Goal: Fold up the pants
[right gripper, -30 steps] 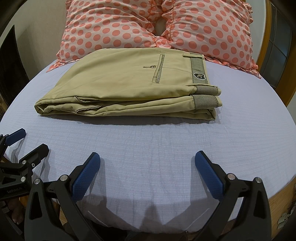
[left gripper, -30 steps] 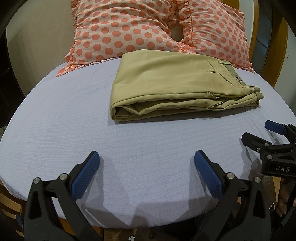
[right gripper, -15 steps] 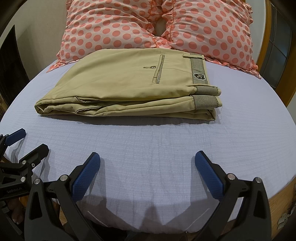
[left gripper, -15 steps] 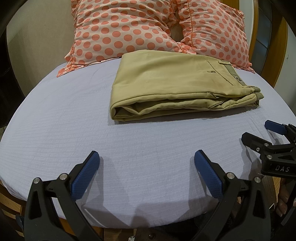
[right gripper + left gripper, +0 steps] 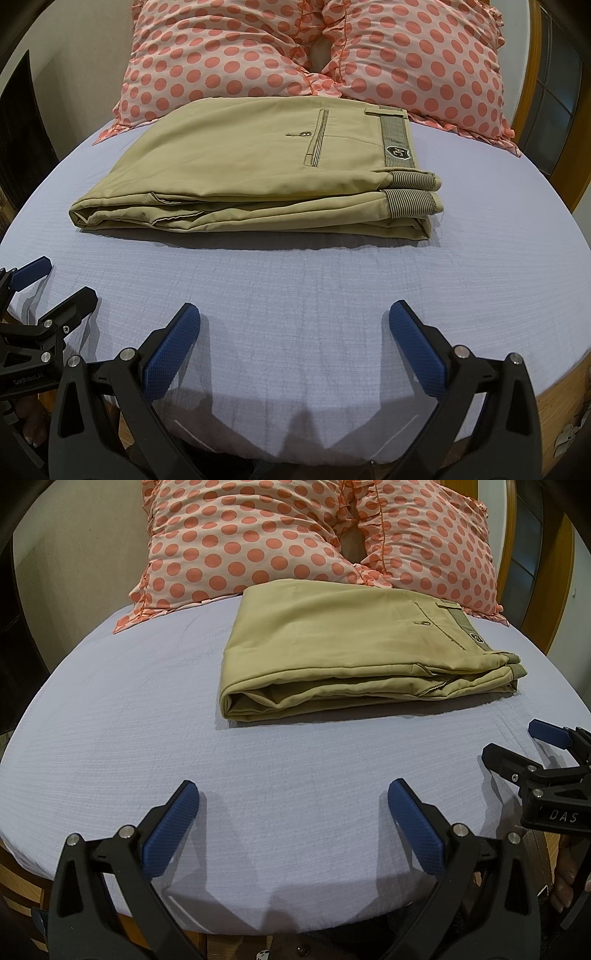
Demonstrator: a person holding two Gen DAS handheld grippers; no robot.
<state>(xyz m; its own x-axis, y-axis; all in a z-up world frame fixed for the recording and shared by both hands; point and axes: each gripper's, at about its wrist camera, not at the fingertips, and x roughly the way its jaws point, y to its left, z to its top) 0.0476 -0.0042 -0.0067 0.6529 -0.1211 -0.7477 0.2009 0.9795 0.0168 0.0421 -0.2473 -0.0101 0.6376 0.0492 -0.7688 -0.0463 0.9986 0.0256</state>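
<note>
At nine o'clock of the left wrist view the lilac sheet (image 5: 122, 709) lies bare, and at twelve o'clock two polka-dot pillows (image 5: 236, 542) lean side by side. Just below them, toward one o'clock, rest the khaki pants (image 5: 351, 653), folded into a flat stack, waistband at three o'clock, far edge touching the pillows. Nothing lies between the stack and either tool. At six o'clock the left gripper (image 5: 293, 821) hangs over the sheet, jaws spread wide and holding nothing. At three o'clock the right gripper (image 5: 295, 341) is likewise spread and unloaded, well apart from the pants.
</note>
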